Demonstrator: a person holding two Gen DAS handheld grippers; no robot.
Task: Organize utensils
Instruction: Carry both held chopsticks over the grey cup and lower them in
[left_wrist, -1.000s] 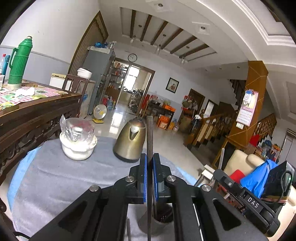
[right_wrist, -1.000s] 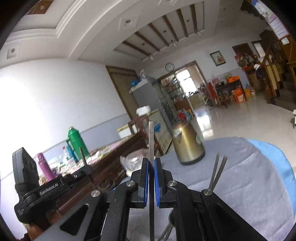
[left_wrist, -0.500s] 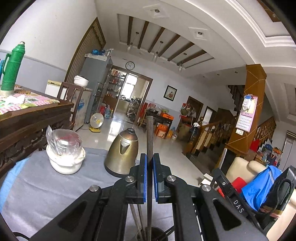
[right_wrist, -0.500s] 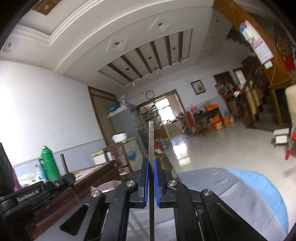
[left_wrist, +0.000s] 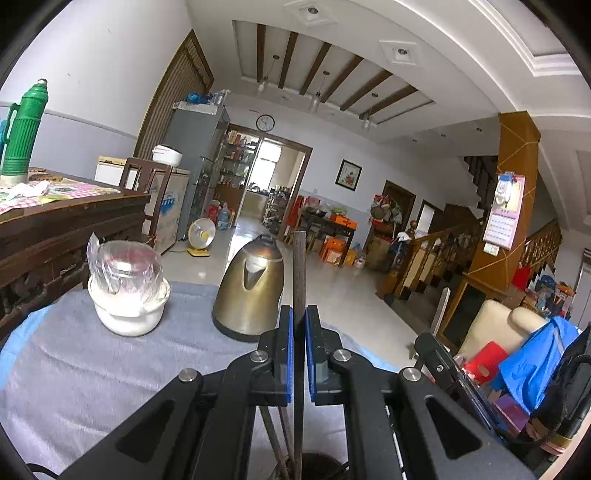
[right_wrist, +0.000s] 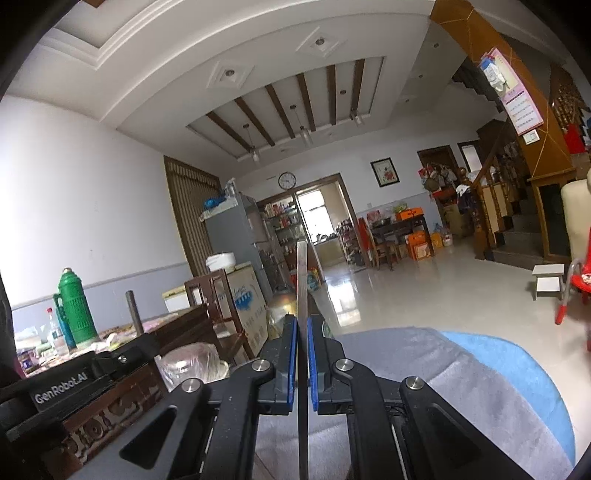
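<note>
**Both grippers clamped on upright chopsticks over the grey-clothed table**

Where the left wrist view begins, nearest the lens, the left gripper (left_wrist: 299, 325) is seen closed on a thin dark chopstick (left_wrist: 299, 266), which is held upright between the blue pads (left_wrist: 290, 354). Directly beneath the jaws a dark round holder (left_wrist: 317, 466) is partly visible, with further sticks (left_wrist: 275, 435) leaning in it; whether the held stick's lower end touches the holder cannot quite be told. Beyond the fingers, a brass-coloured kettle (left_wrist: 251, 291) is set on the grey cloth (left_wrist: 92, 369), and a white bowl (left_wrist: 127, 312) wrapped in clear plastic stands to its left, apart from it. A green thermos (left_wrist: 23, 129) is placed on the wooden table (left_wrist: 66, 218) farther off.

In the right wrist view, the right gripper (right_wrist: 303, 332) is likewise shut on a pale metal chopstick (right_wrist: 302, 280), held upright. The grey cloth (right_wrist: 443, 369) is seen ahead, over a blue cover (right_wrist: 524, 376).
</note>
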